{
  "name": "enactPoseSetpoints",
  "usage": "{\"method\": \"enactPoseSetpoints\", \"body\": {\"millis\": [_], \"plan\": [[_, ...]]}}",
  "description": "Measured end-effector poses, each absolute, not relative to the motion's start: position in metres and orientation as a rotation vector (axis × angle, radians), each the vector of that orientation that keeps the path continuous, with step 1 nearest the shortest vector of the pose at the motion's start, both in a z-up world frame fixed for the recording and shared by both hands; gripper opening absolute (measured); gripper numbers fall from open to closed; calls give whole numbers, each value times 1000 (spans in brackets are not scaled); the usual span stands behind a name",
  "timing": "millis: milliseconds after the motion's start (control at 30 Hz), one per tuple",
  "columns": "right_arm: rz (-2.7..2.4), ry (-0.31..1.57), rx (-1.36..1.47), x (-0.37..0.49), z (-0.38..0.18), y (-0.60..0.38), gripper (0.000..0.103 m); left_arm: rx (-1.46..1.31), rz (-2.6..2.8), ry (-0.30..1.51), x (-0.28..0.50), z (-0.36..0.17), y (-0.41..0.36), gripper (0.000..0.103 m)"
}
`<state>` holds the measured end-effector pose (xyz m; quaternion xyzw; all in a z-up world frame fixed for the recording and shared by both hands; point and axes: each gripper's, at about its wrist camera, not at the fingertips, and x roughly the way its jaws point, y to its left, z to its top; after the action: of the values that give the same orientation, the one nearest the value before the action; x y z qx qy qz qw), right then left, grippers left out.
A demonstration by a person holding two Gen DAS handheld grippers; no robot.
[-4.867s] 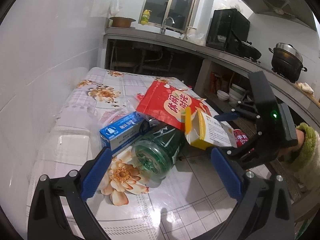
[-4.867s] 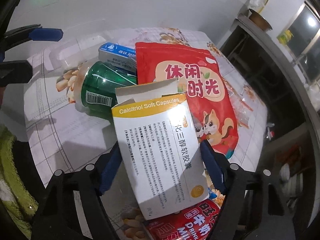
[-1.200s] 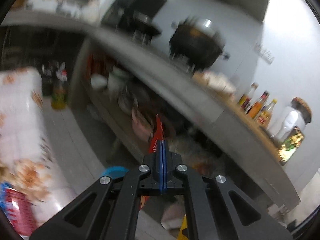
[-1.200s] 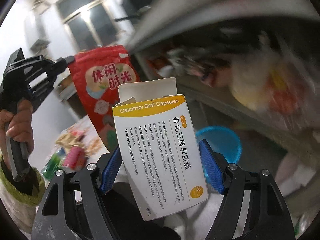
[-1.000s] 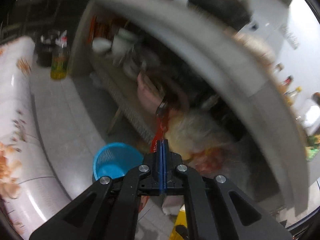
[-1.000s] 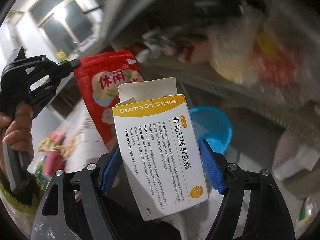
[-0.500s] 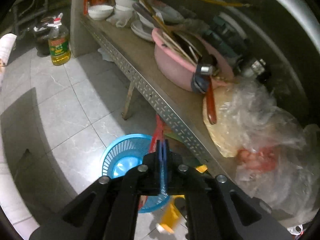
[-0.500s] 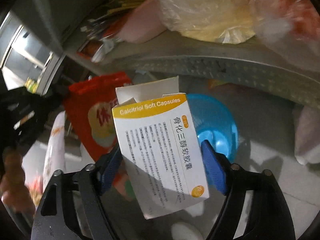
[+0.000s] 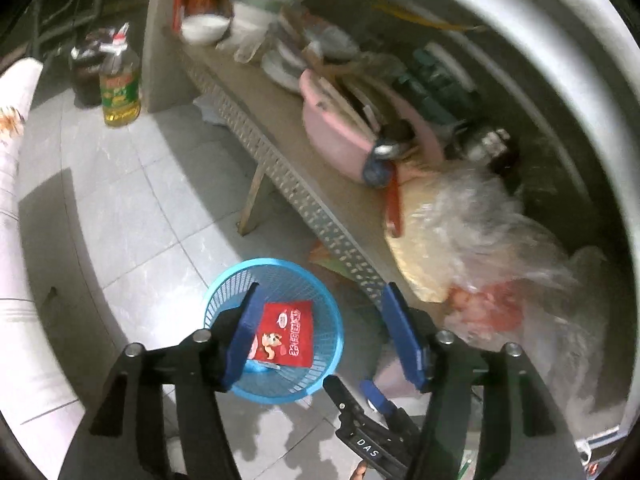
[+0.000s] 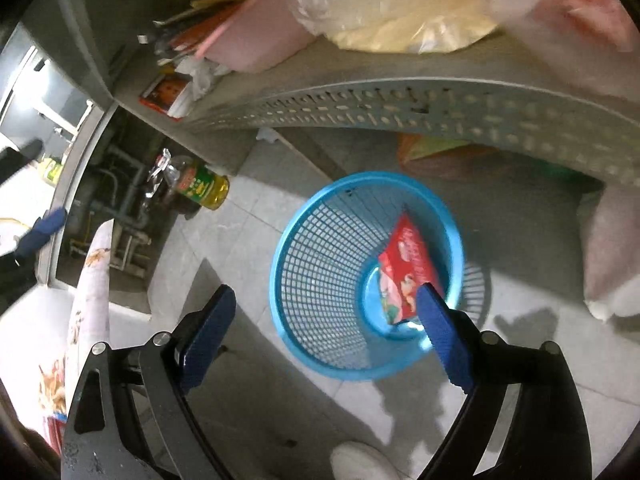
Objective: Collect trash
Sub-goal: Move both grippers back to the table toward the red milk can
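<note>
Left wrist view: the left gripper (image 9: 320, 332) is pointing down at a blue mesh basket (image 9: 320, 376) standing on the tiled floor (image 9: 132, 200); its jaws are opening, apart, with nothing between the pads. A red snack pouch (image 9: 286, 334) is lying inside the basket, face up, leaning on the far wall. Right of the basket a perforated metal shelf (image 9: 280, 160) is carrying a pink basin (image 9: 332, 136) and clear plastic bags (image 9: 480, 232). An oil bottle (image 9: 120, 80) is standing on the floor far left. The tip of the right gripper (image 9: 360, 400) is showing at the near edge, just beside the basket. Right wrist view: the right gripper (image 10: 324, 336) is hanging over the same basket (image 10: 320, 280), jaws wide apart and holding nothing. The pouch (image 10: 408, 268) is standing tilted against the basket's right inner wall. The shelf (image 10: 400, 108) is running across the far side; the oil bottle (image 10: 200, 188) is at far left. No yellow-and-white carton is visible in either view; cannot tell where it is.
</note>
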<state>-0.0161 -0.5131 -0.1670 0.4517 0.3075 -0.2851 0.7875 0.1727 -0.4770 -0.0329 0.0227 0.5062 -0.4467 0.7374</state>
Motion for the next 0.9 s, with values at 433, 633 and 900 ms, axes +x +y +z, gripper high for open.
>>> {"method": "enactPoseSetpoints", "body": {"millis": [433, 633, 900], "plan": [[-666, 615, 660, -61, -63, -419, 95, 11, -1133, 1063, 95, 43, -349, 77], [-719, 624, 475, -62, -23, -380, 95, -35, -1101, 1085, 77, 37, -266, 89], [-729, 621, 179, -44, 7, -316, 95, -211, -878, 1015, 70, 19, -127, 98]]}}
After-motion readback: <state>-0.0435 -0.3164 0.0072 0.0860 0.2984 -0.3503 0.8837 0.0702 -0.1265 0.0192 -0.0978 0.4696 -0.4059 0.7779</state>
